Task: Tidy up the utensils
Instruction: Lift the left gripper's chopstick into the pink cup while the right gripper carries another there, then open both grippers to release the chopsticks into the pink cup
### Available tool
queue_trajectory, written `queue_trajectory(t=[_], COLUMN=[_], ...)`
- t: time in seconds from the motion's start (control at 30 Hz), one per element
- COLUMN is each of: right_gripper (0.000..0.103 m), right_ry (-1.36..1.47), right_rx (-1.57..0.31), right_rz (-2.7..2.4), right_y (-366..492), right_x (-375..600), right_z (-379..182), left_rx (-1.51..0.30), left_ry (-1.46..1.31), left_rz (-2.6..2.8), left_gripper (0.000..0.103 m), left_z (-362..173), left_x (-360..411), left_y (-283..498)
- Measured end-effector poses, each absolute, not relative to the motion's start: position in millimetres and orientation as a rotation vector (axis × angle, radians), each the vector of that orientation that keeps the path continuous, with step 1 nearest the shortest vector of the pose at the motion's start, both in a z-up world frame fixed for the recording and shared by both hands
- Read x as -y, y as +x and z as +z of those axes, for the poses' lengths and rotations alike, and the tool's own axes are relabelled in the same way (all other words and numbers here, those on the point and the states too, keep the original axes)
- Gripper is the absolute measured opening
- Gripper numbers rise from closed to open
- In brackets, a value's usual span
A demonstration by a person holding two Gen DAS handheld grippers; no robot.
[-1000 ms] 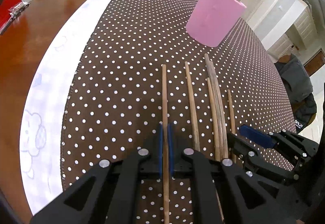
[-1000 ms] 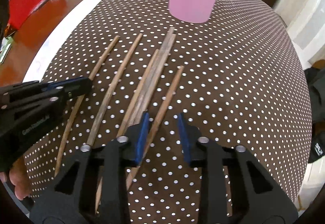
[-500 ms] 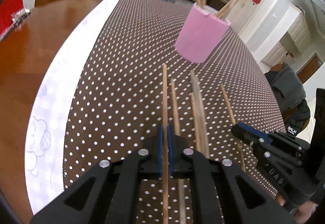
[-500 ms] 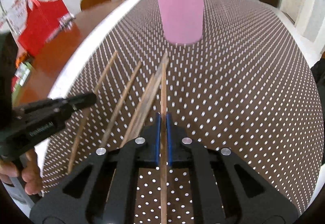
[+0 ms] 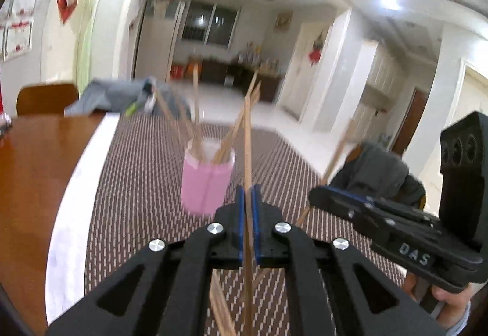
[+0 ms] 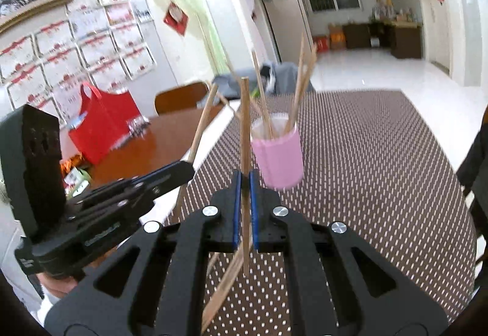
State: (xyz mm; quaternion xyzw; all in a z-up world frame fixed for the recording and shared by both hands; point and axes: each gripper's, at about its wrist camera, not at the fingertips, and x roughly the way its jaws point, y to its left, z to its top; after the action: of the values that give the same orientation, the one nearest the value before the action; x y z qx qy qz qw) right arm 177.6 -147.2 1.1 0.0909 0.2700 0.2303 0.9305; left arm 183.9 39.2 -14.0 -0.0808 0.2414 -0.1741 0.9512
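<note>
**Both grippers held a chopstick above the dotted cloth**

The left gripper (image 5: pixel 247 192) had its blue-padded fingers (image 5: pixel 240 220) closed on a single wooden chopstick (image 5: pixel 247 153), which ran up between them and rose past the pink cup (image 5: pixel 207 183). The right gripper (image 6: pixel 245 180) likewise had its fingers (image 6: pixel 236 208) clamped on another chopstick (image 6: pixel 245 122), held nearly upright, its lower end hanging free above the cloth.

The pink cup stood on the brown dotted cloth (image 5: pixel 137 183), toward the far end of the worktop (image 5: pixel 36 168), and held several chopsticks (image 6: pixel 300 86) that leaned outward over its rim. In both views the cup sat just beyond the gripper's tips, apart from them.

More loose chopsticks (image 6: pixel 225 281) lay on the cloth at the near edge, below the grippers; their exact count could not be told through the blur.

Each gripper showed in the other's view, with part of a hand (image 5: pixel 448 305) around the right one's handle. A red bag (image 6: pixel 103 125) sat on the bare wood beyond the cloth's left edge, near a chair back (image 6: pixel 180 98).
</note>
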Motion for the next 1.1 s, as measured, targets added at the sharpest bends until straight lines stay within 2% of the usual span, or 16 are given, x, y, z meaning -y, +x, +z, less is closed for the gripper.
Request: queue_trajectory(t=[0.23,0.47,0.8,1.1], right_gripper=[0.006,0.006,0.006,0.006], right_ry=[0.204,0.192,0.209,0.229], right_rx=[-0.41,-0.281,-0.195,-0.172], right_rz=[0.482,0.47,0.444,0.382], right_y=[185.6,201.7,237.6,263.7], right_x=[148.9,149.1,145.1,147.1], right_z=[33.0,54.5,60.1,43.7], left_rx=[-0.233,-0.086,-0.007,0.044], left_ry=[-0.214,-0.286,-0.31,-0.311], left_rz=[-0.318,-0.248,-0.218,-0.177], left_gripper=[0.005,0.005,0.005,0.005], left_z=[11.5,16.4,9.0,-5.1], left_x=[-40.2,-52.2,-52.9,-46.4], left_y=[211.4,242.7,295.6,321.7])
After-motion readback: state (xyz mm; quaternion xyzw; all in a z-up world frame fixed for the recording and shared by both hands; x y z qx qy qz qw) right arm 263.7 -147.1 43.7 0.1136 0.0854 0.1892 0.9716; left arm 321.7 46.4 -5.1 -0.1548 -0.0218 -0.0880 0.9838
